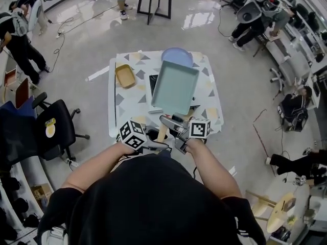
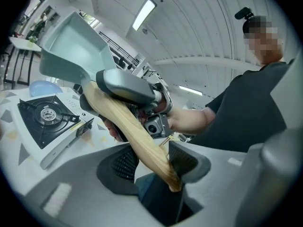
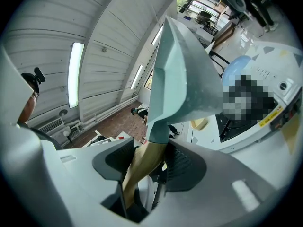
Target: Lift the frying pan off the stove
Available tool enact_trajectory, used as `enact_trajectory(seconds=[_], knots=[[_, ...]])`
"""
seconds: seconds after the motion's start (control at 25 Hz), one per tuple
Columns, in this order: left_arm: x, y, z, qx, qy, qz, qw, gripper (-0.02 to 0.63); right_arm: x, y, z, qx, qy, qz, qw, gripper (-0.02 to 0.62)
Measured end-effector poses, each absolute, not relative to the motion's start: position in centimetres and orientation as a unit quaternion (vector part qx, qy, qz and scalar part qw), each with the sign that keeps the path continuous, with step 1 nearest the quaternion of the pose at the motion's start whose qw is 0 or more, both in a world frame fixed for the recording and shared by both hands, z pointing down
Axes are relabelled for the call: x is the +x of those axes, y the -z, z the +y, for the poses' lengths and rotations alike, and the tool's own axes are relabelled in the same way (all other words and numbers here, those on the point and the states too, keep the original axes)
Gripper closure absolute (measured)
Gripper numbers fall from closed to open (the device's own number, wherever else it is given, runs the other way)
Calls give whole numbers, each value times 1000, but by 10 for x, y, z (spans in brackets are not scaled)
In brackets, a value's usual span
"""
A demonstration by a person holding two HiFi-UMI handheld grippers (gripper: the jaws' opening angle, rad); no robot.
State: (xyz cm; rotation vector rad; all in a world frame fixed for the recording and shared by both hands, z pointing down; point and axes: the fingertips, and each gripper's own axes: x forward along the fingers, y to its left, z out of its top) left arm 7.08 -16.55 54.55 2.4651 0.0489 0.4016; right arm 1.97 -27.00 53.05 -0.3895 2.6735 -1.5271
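I have both tongs on the one light wooden handle (image 1: 162, 133) of the pale green square frying pan (image 1: 176, 86). The left tongs (image 2: 156, 162) are closed on the butt end of the handle, which runs slantwise between the pads. The right tongs (image 3: 149, 162) are clamped further up, just below the grey collar where the handle meets the pan, with their jaws standing fairly wide around the wood.

In the left gripper view the pan is up in the air, clear of the white portable gas stove (image 2: 45, 117), and the black burner lies bare beneath it. From the head view the pan hangs at 12 o'clock from my tongs and covers most of the stove, so only the stove's left edge shows.

A pale blue round plate (image 1: 177, 55) sits at 12 o'clock from the pan. A small yellow dish (image 1: 124, 75) sits at 9 o'clock from the stove. Both rest on the white speckled tabletop (image 1: 118, 103).
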Motion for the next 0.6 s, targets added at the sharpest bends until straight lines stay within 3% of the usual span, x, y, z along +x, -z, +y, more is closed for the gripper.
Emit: enact_trajectory(seconds=[0.6], knots=[[68,-535,-130,941,-165,56,291,402,23,-518,-238,-152,476,865,37,367]])
